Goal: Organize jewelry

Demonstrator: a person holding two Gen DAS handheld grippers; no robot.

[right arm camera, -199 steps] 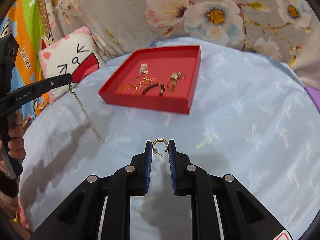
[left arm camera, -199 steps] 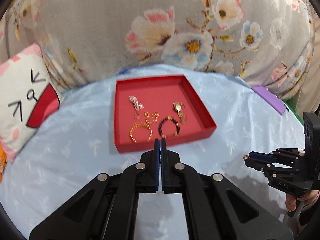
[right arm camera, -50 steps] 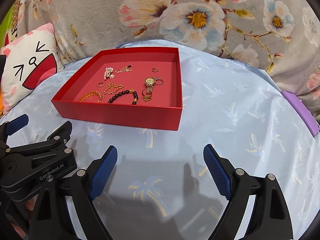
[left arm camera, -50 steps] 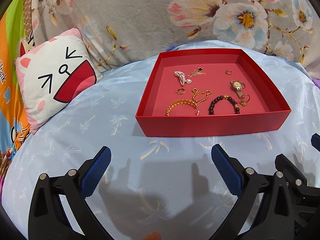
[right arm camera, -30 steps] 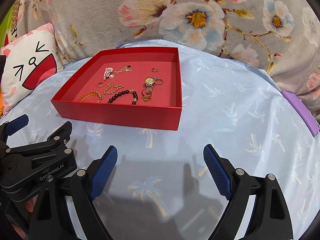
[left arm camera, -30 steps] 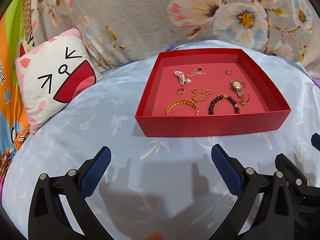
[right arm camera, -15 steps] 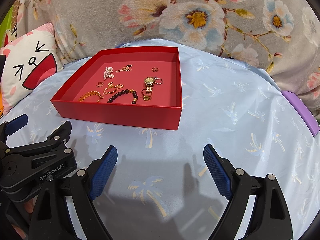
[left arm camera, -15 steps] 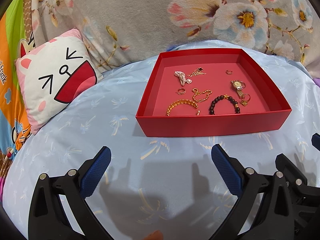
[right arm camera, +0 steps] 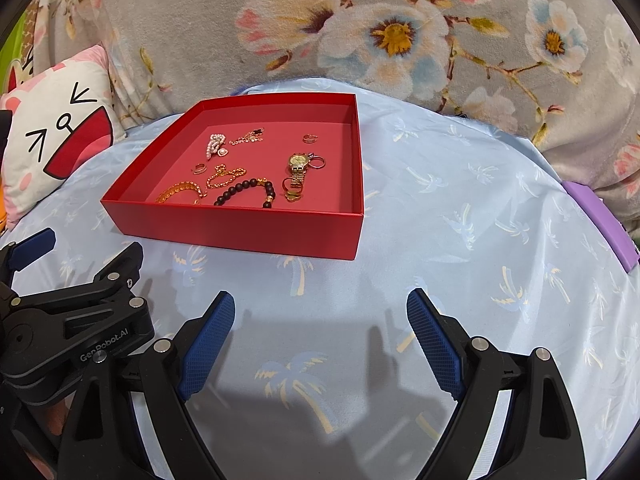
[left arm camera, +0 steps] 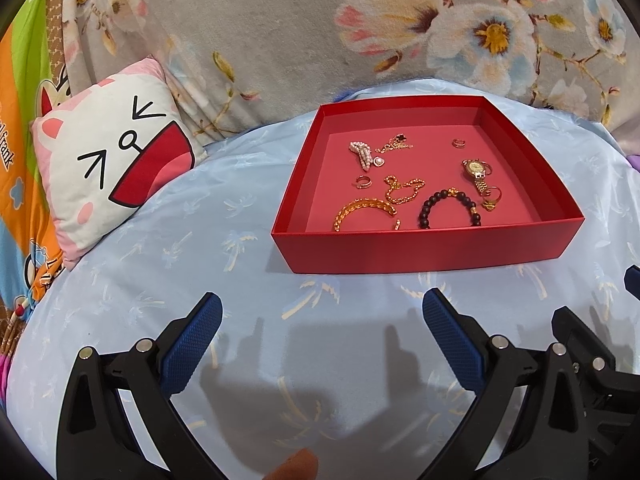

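Note:
A red tray (left arm camera: 432, 249) (right arm camera: 248, 230) sits on the pale blue sheet. In it lie a gold watch (left arm camera: 477, 172) (right arm camera: 298, 166), a dark bead bracelet (left arm camera: 448, 206) (right arm camera: 245, 191), a gold chain bracelet (left arm camera: 362, 209) (right arm camera: 178, 191), a pearl piece (left arm camera: 362, 152) (right arm camera: 215, 145), a thin chain (left arm camera: 404, 189) and small rings. My left gripper (left arm camera: 320, 344) is open and empty, short of the tray. My right gripper (right arm camera: 320, 336) is open and empty beside it. The left gripper's body (right arm camera: 72, 320) shows at the right wrist view's lower left.
A white cat-face cushion (left arm camera: 108, 160) (right arm camera: 56, 136) leans at the left. A grey floral blanket (left arm camera: 360, 28) rises behind the tray. A purple object (right arm camera: 600, 220) lies at the sheet's right edge. Colourful fabric (left arm camera: 20, 120) is at far left.
Seconds ago both grippers were shut, the left holding a chain and the right a gold ring. Now both are open and empty, with more jewelry in the tray. Nothing has moved in the last second.

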